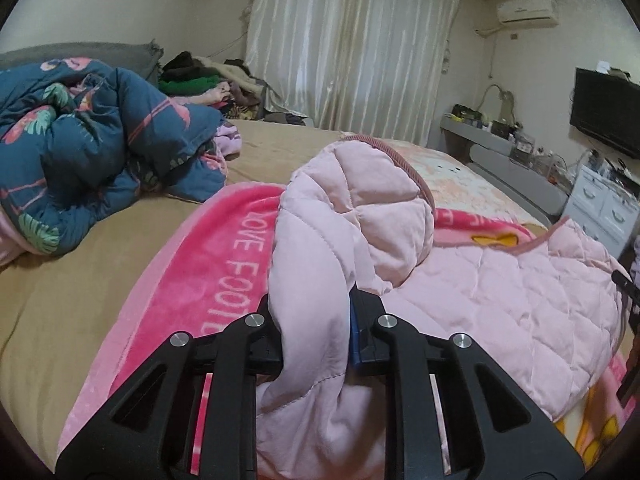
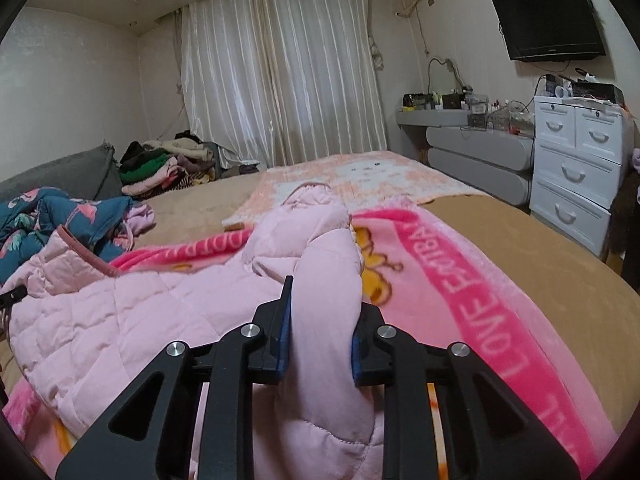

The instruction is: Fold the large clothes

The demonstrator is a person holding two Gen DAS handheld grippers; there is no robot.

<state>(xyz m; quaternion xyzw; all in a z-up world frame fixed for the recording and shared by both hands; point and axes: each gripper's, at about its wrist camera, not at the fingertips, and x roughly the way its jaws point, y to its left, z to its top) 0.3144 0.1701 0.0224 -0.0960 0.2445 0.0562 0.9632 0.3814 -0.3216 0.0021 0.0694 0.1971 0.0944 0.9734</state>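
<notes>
A pale pink quilted jacket (image 1: 480, 288) lies on a bright pink blanket (image 1: 224, 264) on the bed. My left gripper (image 1: 312, 320) is shut on a thick fold of the jacket, which bulges up between the fingers. The jacket also shows in the right wrist view (image 2: 120, 312). My right gripper (image 2: 320, 324) is shut on another bunched fold of it. Both folds are lifted a little off the blanket (image 2: 480, 288). The jacket's dusty pink trimmed edge (image 1: 412, 168) curls up at the far side.
A blue flowered quilt (image 1: 80, 152) is heaped at the left of the tan bed (image 1: 60, 300). A pile of clothes (image 2: 160, 164) lies by the curtain. A grey dresser (image 2: 480, 156) and white drawers (image 2: 576, 168) stand at the right under a TV (image 2: 552, 20).
</notes>
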